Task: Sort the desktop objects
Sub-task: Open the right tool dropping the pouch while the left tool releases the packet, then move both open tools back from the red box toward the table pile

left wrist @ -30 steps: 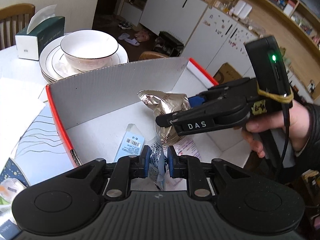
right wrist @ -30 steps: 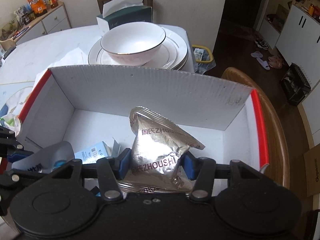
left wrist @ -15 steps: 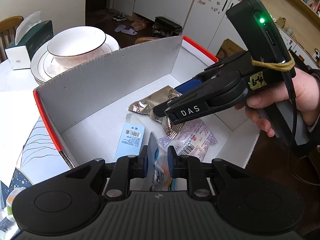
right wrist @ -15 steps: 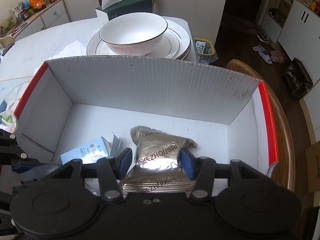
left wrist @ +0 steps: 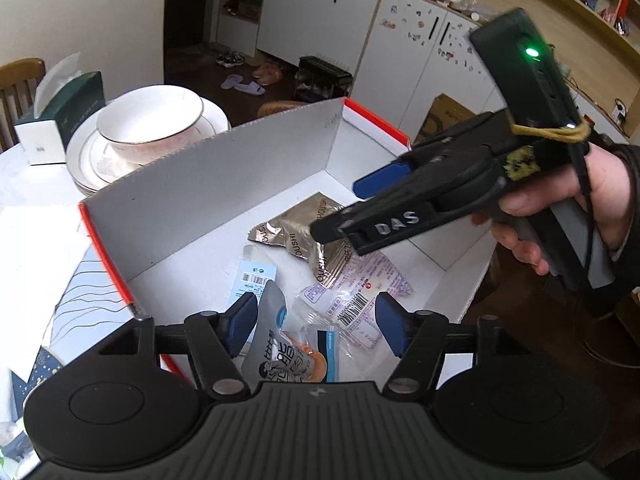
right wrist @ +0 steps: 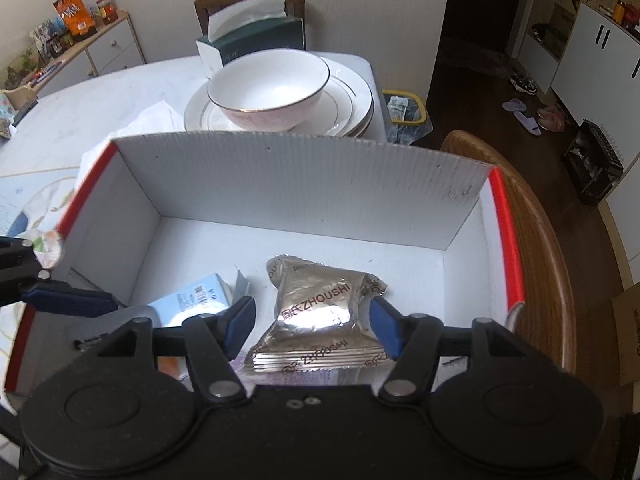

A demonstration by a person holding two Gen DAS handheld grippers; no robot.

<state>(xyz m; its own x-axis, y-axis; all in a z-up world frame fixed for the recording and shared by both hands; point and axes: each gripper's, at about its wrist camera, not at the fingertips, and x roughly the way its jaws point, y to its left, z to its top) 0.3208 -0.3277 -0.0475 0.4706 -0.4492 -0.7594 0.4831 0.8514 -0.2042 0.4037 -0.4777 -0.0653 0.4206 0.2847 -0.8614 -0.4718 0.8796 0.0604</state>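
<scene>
A white cardboard box with red edges [left wrist: 208, 192] [right wrist: 304, 184] holds several packets. A silver foil packet [right wrist: 320, 312] [left wrist: 296, 232] lies on the box floor. My right gripper [right wrist: 312, 328] is open above it, its blue pads either side and not touching; it also shows in the left wrist view [left wrist: 372, 208]. My left gripper [left wrist: 316, 324] is open over the box's near edge. A grey and orange pouch [left wrist: 284, 352] lies loose between its pads. A light blue packet [left wrist: 252, 280] [right wrist: 192, 300] and a clear pink-printed packet [left wrist: 360, 292] lie in the box too.
A white bowl on stacked plates [right wrist: 272, 96] [left wrist: 148, 128] stands behind the box, with a green tissue box [right wrist: 256, 40] [left wrist: 60, 112] beyond it. White paper [left wrist: 36, 256] lies left of the box. A wooden chair back [right wrist: 536, 232] curves along the box's right side.
Both grippers have opened. The silver packet dropped from my right gripper onto the box floor. The pouch has come free of my left gripper's pads.
</scene>
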